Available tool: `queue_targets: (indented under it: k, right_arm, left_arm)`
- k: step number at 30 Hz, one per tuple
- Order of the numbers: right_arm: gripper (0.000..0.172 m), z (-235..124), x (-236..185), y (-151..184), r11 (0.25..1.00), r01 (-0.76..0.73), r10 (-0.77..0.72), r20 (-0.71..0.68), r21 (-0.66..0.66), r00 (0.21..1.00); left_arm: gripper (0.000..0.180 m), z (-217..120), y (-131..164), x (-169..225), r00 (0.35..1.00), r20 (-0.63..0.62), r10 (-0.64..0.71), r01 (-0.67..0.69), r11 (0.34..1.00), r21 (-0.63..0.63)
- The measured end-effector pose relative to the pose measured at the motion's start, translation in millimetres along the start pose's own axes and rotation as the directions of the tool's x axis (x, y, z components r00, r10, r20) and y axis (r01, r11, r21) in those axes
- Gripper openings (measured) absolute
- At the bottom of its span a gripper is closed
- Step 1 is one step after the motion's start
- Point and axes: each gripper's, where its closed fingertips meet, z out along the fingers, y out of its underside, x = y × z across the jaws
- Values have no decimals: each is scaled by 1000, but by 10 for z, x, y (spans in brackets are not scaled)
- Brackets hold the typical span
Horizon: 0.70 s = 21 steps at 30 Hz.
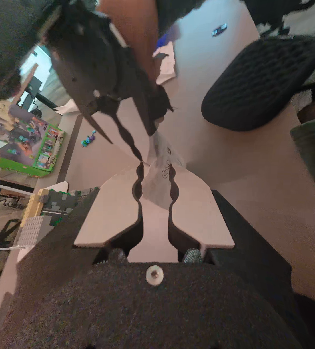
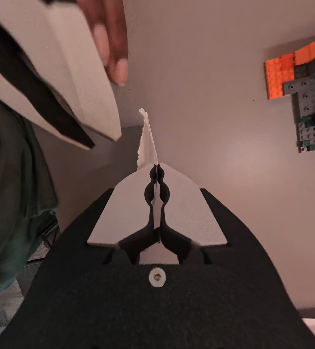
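Note:
My right gripper (image 2: 157,166) is shut on a thin white scrap of paper (image 2: 147,143) with a torn edge, which stands up from between its pads. In the left wrist view the right gripper (image 1: 141,160) reaches down from above, its tip just beyond my left fingertips. My left gripper (image 1: 155,166) is open. The white paper (image 1: 156,181), which bears pen marks, lies in the gap between its fingers with space on both sides. The left gripper also shows in the right wrist view (image 2: 103,139) at the upper left, held by a hand (image 2: 113,47).
A pale table (image 1: 228,170) lies under both grippers. A green toy box (image 1: 30,147), a small toy figure (image 1: 88,140) and a brick build (image 1: 49,204) are to the left. A black chair seat (image 1: 262,85) is at the right. An orange and grey brick model (image 2: 304,94) lies at the right. There is about 6 centimeters between the tips of the two grippers.

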Motion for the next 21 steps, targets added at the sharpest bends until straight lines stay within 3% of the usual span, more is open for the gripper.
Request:
queue_targets:
  k: [4,10,14,21]
  right_arm:
    - [0,4,-55,-101,1000,16,-15,20,-20,1000]
    - [0,8,-128,-185,998,57,-56,30,-40,998]
    - [0,22,-121,-208,996,68,-67,12,-56,998]
    - [0,42,-99,-222,992,104,-107,-36,-78,994]
  left_arm:
    - [27,104,151,1,995,-30,99,-102,983,-153]
    - [21,110,281,24,974,-111,196,-220,934,-282]
    - [4,92,393,18,949,-158,272,-312,876,-368]
    - [0,88,428,54,929,-212,305,-367,838,-403]
